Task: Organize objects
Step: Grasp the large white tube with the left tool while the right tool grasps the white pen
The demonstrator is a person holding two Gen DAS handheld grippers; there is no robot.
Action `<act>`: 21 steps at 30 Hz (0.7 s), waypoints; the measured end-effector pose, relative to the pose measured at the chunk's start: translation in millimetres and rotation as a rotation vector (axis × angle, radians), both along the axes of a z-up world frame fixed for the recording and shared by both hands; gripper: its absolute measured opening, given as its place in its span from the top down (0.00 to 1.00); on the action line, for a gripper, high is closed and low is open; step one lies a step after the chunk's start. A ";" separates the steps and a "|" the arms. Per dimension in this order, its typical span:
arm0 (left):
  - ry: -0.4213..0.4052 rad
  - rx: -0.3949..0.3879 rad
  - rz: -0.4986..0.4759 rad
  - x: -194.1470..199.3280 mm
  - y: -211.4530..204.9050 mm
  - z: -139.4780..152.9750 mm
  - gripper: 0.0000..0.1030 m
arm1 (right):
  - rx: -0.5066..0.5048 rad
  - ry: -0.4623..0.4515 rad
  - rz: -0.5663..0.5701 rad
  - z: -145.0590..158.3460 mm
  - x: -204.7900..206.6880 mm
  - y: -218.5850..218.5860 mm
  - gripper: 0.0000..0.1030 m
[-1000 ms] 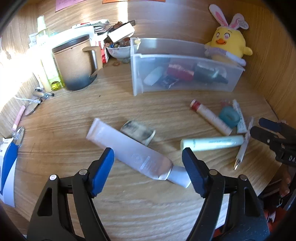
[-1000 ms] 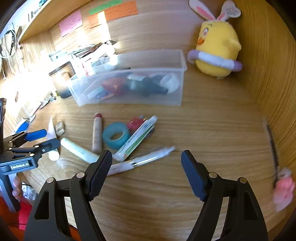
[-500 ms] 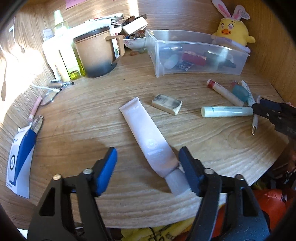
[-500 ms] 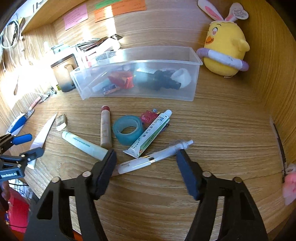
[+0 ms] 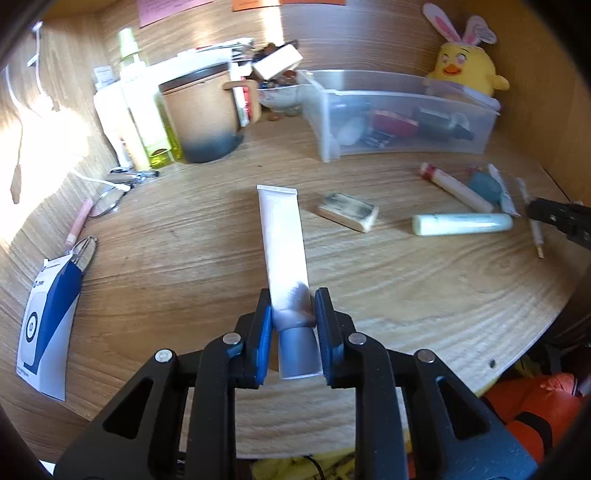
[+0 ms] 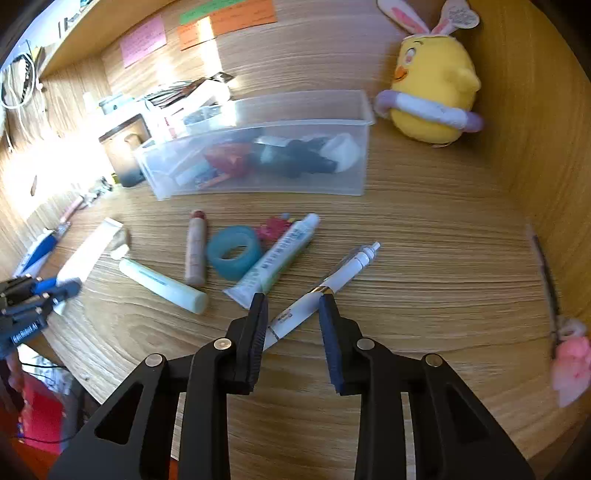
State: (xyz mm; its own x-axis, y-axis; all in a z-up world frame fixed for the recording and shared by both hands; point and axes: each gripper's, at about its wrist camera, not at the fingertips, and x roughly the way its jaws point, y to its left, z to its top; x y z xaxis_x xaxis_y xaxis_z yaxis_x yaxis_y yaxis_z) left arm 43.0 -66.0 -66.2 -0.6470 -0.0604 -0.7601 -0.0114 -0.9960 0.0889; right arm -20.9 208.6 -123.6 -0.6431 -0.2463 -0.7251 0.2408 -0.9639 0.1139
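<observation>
Place: a home desk set in a wooden nook.
Surface: wood-grain desk (image 6: 424,229) with wooden walls close around it.
Wall: coloured sticky notes (image 6: 227,16) stuck above the desk.
Storage: a clear plastic bin (image 6: 258,177) holding small toiletries.
Personal items: a lidded mug (image 5: 205,114), a spray bottle (image 5: 135,99), a yellow plush chick (image 6: 430,86) with rabbit ears.
Clutter: tubes, a pen and a tape roll (image 6: 233,252) loose on the desk.

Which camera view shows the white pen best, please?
The right wrist view: the white pen lies whole and near, slanting between the right hand-held gripper's closing fingers. In the left wrist view the pen is small at the right edge, partly hidden.
</observation>
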 end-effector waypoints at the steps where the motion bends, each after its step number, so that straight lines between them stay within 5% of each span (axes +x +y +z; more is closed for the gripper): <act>1: 0.003 0.006 0.011 -1.5 -3.4 -0.2 0.79 | 0.007 0.001 -0.006 0.2 0.2 1.7 0.75; 7: 0.025 0.030 0.057 -7.7 -17.4 0.0 0.79 | 0.020 -0.024 -0.059 2.0 -3.2 17.8 0.76; 11: 0.047 0.039 0.056 -10.4 -18.1 6.0 0.81 | -0.020 -0.053 -0.092 -0.1 -10.3 24.4 0.56; 16: 0.084 0.047 0.057 -12.6 -19.2 16.9 0.81 | 0.018 -0.020 -0.099 -1.6 -14.8 16.4 0.54; 21: 0.117 0.062 0.054 -13.4 -20.7 26.6 0.82 | 0.111 0.028 -0.086 -4.4 -13.4 5.2 0.77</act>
